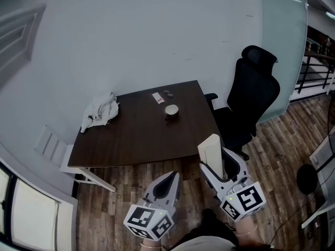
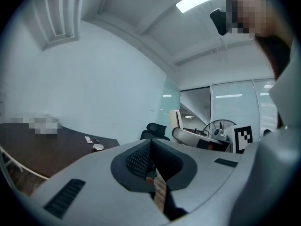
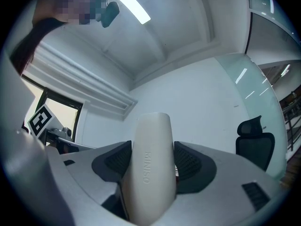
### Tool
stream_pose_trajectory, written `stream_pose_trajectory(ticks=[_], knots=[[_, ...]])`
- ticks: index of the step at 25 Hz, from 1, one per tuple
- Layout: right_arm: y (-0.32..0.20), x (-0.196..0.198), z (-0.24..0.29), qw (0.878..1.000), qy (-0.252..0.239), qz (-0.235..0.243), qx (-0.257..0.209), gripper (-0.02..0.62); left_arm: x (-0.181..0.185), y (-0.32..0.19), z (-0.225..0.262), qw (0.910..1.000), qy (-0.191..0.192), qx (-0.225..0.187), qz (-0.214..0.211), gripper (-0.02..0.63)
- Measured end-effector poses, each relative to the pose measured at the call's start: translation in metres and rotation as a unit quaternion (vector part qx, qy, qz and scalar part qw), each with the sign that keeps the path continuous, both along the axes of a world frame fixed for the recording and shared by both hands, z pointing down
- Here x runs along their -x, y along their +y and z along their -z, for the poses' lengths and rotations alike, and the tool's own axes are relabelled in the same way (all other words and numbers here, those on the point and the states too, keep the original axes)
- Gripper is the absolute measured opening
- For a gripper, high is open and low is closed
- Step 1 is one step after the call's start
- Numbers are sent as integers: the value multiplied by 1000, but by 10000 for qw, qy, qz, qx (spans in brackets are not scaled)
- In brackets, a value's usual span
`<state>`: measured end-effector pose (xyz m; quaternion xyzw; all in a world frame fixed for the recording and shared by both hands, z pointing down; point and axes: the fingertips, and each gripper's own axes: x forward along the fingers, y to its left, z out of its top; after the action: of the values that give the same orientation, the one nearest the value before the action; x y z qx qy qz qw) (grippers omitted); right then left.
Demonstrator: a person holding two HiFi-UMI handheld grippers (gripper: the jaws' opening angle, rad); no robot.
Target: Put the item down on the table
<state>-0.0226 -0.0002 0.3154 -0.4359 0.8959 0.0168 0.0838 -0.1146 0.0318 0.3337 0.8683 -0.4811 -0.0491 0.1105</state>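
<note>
The cream MINISO thing (image 1: 211, 151) stands up between the jaws of my right gripper (image 1: 221, 166). They squeeze it tight at the lower right of the frame, just off the dark table (image 1: 136, 135). My left gripper (image 1: 166, 185), beside it, is closed with nothing in it. A small cup (image 1: 171, 110) and a white cloth (image 1: 100, 112) sit on the table.

The item (image 3: 149, 173) is a smooth, cream-white oblong case with a rounded top and the word MINISO pressed into its face, the letters running along its length. It stands upright, clamped on both sides between the jaws of the right gripper (image 1: 220, 161). In the head view it sits at about 4 o'clock from the dark brown worktop (image 1: 136, 135), just off that worktop's near right corner and not set down on it
</note>
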Motion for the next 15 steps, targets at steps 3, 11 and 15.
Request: stream_pose_trajectory(ticks=[3,11,15], knots=[[-17,-1,-3,10000,25,-6,15,290,-3,-16,-3,10000,17,-6,-41,17],[-80,5,-3,9999,121,98,-53,290,-3,-77,-3,10000,-13,-44,-14,17],[-113,8,-7,9997,173,150,-37,290,-2,-110,-1,10000,-57,-39,48,17]])
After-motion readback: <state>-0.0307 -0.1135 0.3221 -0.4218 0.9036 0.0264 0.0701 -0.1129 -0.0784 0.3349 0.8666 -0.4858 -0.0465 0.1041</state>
